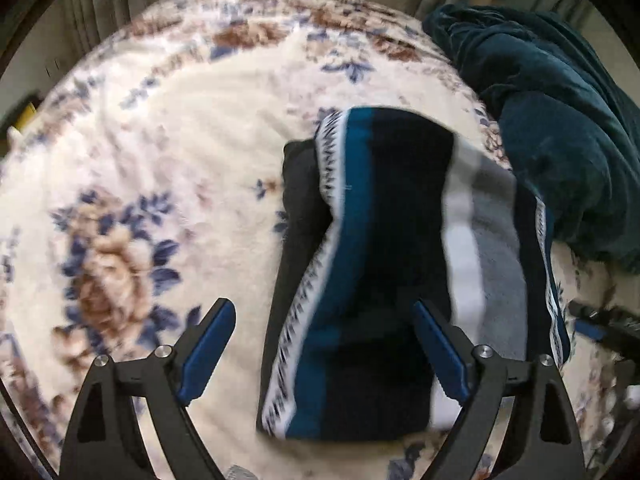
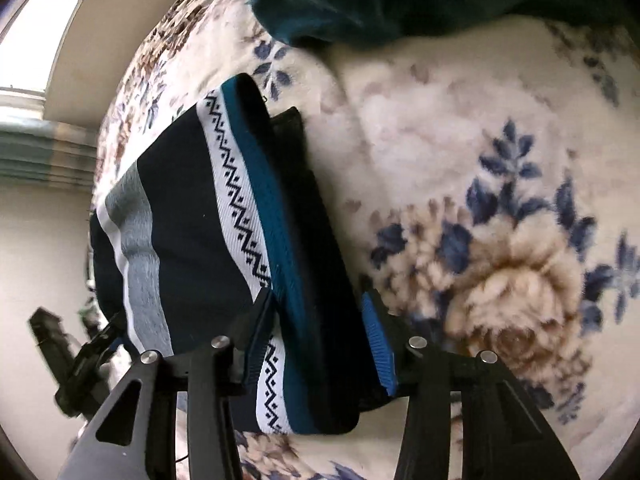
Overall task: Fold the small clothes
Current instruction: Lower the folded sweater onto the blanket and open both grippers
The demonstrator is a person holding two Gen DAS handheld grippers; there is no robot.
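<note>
The striped sweater [image 1: 360, 280] lies folded on the flowered blanket [image 1: 160, 160], near a heap of dark green cloth [image 1: 560, 140] at the blanket's far side. The left gripper [image 1: 324, 344] hangs over the sweater's near end with its jaws spread wide; the cloth lies between and below them, and nothing is held. The right gripper [image 2: 316, 320] straddles the sweater's blue-and-black edge with its jaws about half open. One pad is at the white zigzag band, but whether the pads press on the cloth cannot be told.

From here the fold could come undone. If the right gripper lifts away while a pad catches the knit, the top layer may drag and slide off the layer beneath. The black part jutting out beside the blue stripe already sits uneven, so a further fold could turn out crooked. The plush blanket may also cling to the sweater and bunch it.

Counted: one sweater, one blanket, one green heap, two grippers.
</note>
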